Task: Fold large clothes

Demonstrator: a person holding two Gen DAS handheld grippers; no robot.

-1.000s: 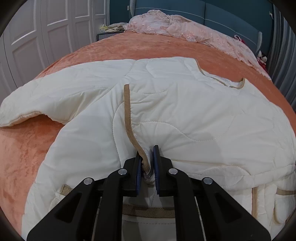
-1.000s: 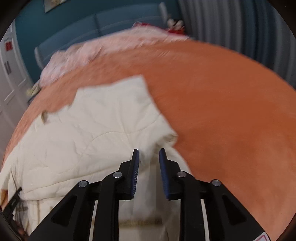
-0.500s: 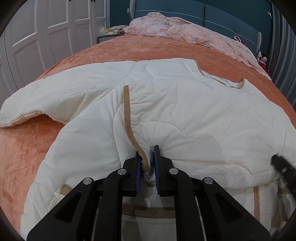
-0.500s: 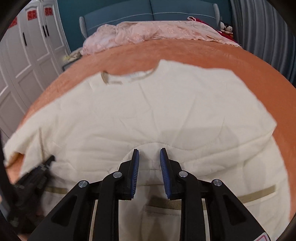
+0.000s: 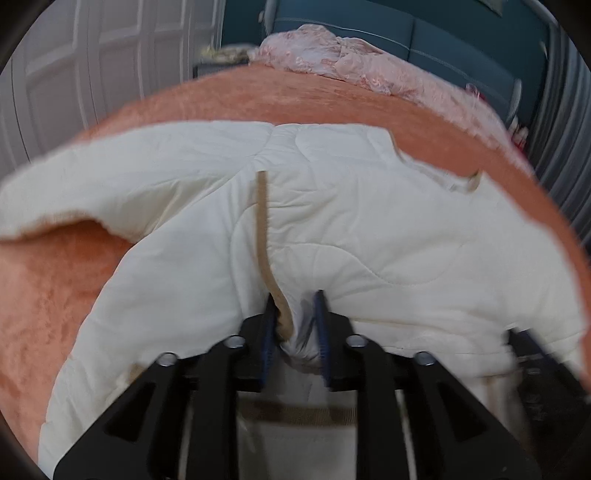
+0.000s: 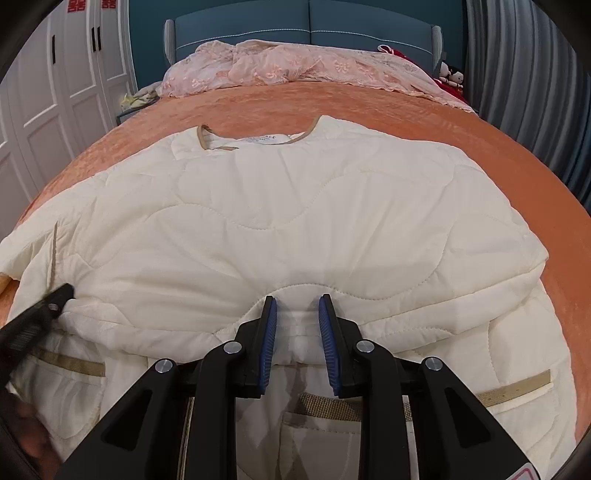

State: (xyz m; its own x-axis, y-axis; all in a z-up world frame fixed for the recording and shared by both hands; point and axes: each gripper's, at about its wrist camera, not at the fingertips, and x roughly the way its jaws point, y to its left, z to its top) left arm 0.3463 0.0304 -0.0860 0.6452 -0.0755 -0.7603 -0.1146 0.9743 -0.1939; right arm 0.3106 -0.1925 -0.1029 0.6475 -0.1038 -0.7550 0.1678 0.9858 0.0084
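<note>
A cream quilted jacket point(image 5: 369, 221) with tan trim lies spread on the orange bedspread point(image 5: 55, 295), collar toward the headboard. My left gripper point(image 5: 295, 314) is at a bunched fold of its tan-edged front. Its jaws are opening, and the fold sits loosely between the blue pads. In the right wrist view the jacket point(image 6: 295, 206) fills the middle. My right gripper point(image 6: 297, 325) hangs open just above a folded-over edge near the hem, with nothing between its pads. The left gripper's black finger point(image 6: 44, 310) shows at the left edge there.
A pink lace cloth point(image 6: 295, 66) is heaped at the blue headboard point(image 6: 306, 22). White wardrobe doors point(image 6: 55, 92) stand left of the bed, grey curtains point(image 6: 524, 92) right. Small plush toys point(image 6: 450, 75) sit at the far right corner. Orange bedspread point(image 6: 406, 107) surrounds the jacket.
The left jaws, which were pinching the fold, have parted around it. The right gripper swung from the jacket's right edge to over its lower middle and levelled out.
</note>
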